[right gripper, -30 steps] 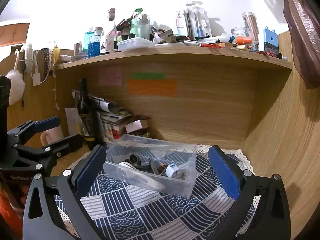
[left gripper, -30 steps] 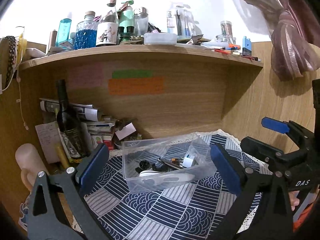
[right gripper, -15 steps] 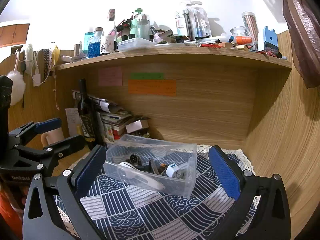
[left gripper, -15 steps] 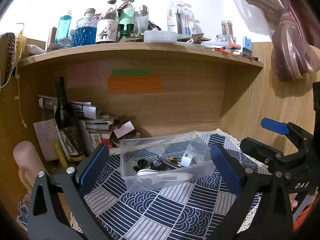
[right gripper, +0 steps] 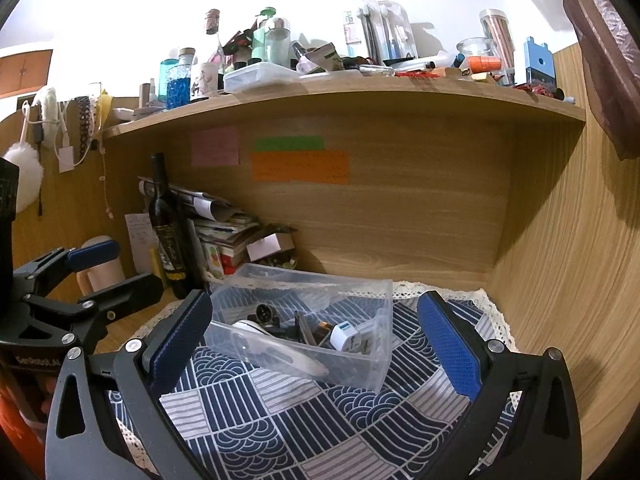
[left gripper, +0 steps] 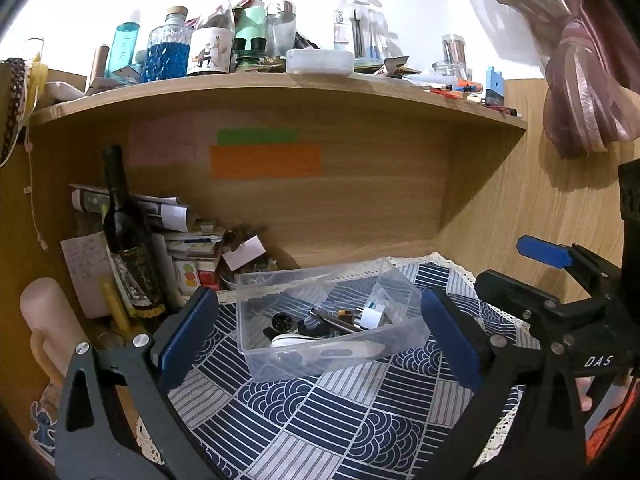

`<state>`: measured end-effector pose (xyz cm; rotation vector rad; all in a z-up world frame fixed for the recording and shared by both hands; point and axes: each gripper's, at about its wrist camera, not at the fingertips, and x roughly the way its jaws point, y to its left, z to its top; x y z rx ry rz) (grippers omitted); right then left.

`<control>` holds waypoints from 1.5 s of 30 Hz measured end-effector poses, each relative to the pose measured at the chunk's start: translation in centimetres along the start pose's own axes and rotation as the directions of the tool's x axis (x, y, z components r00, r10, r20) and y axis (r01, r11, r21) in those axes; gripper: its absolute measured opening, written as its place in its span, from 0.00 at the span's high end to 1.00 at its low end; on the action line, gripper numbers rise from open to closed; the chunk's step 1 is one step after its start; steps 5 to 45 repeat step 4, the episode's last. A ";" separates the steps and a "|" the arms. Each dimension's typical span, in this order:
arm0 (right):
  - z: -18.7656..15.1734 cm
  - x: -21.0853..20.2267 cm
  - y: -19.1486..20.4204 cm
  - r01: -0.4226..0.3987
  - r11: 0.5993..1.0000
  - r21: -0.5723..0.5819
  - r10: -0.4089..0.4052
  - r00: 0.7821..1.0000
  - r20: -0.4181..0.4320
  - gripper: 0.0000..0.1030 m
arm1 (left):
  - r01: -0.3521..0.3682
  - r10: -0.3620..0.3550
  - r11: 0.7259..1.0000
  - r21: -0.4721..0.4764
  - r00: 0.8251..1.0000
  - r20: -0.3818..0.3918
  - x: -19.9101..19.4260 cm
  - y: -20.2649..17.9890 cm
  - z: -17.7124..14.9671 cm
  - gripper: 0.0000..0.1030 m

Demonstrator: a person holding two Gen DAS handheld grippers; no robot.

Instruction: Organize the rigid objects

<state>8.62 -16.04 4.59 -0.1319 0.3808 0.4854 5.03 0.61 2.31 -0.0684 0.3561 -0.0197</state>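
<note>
A clear plastic box (left gripper: 320,320) sat on the blue patterned cloth (left gripper: 320,408) covering the tabletop, under a cluttered wooden shelf (left gripper: 280,84). Inside it lay a white plug adapter (left gripper: 372,314), a white pen-like stick (left gripper: 332,350) and some small dark parts. The left tongs (left gripper: 316,332) stood wide and empty, their blue pads either side of the box but apart from it. The right tongs (right gripper: 316,336) likewise gaped wide, holding nothing. A dark wine bottle (right gripper: 166,224) stood upright to the left of the box.

Open cloth (left gripper: 320,412) before the bin (left gripper: 320,356); wine bottle (left gripper: 128,240) crowding left.
</note>
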 end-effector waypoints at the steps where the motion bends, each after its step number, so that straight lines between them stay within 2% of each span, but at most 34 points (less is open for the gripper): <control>1: 0.0 0.0 0.0 0.000 1.000 -0.001 0.000 1.000 0.001 0.00 | 0.005 -0.005 1.000 -0.003 1.000 -0.002 0.0 0.0 0.0 0.00; 45: 0.0 0.2 -0.2 0.002 1.000 0.002 -0.002 1.000 0.000 0.00 | 0.015 -0.015 1.000 -0.003 1.000 -0.010 0.2 0.2 -0.1 0.00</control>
